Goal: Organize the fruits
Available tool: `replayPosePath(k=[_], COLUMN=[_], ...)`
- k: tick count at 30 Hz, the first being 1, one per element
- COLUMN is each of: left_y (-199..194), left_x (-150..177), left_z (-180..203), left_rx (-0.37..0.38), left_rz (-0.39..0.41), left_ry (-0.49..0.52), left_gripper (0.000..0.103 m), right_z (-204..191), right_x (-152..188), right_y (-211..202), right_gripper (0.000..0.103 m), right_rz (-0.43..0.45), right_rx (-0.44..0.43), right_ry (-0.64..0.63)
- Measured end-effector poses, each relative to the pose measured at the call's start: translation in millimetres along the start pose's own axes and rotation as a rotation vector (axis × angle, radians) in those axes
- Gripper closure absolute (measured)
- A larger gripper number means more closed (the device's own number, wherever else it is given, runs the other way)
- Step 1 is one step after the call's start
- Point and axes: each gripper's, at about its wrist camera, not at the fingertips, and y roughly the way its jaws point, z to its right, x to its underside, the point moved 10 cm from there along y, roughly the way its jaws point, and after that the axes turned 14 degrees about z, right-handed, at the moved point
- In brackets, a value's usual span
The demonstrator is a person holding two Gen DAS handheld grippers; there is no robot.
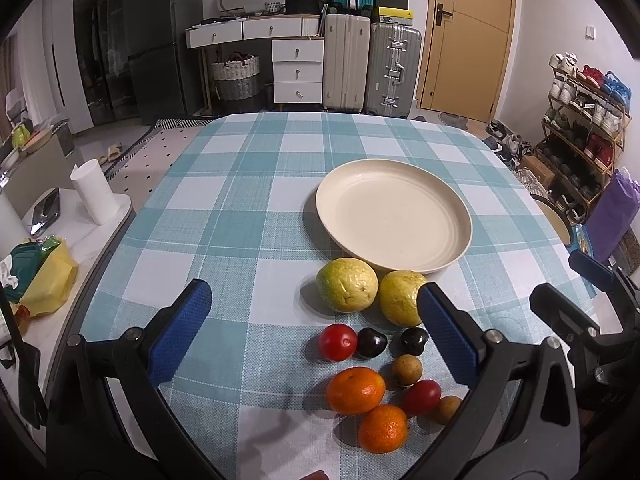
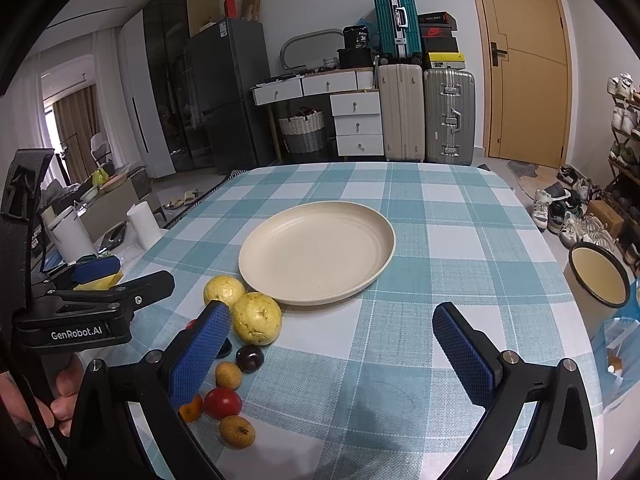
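Nearest the cameras, the left gripper (image 1: 316, 328) and right gripper (image 2: 332, 344) both hover spread wide, holding nothing; beyond, small round oranges (image 1: 355, 390), red tomatoes (image 1: 337, 342) and two yellow-green guavas (image 1: 347, 290) cluster on the checked tablecloth (image 1: 240, 200); farther, the empty cream round plate (image 1: 394, 216) sits just beside the guavas.

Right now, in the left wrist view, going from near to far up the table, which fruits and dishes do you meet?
Nearest orange mandarin → larger orange mandarin → round red tomato → yellow-green guava → empty cream round plate.
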Motion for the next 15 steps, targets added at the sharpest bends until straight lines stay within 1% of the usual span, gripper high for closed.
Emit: replayPosePath(k=[15], left_y=[0.7], left_x=[1.6], left_z=[1.8], left_rx=[0.003], left_rz=[0.004], left_ry=[0.006], left_gripper=[0.0], right_z=[0.0], right_x=[0.0], right_y=[-0.1], right_gripper=[0.0], right_rz=[-0.004], right_rx=[-0.001], right_ry=[-0.002])
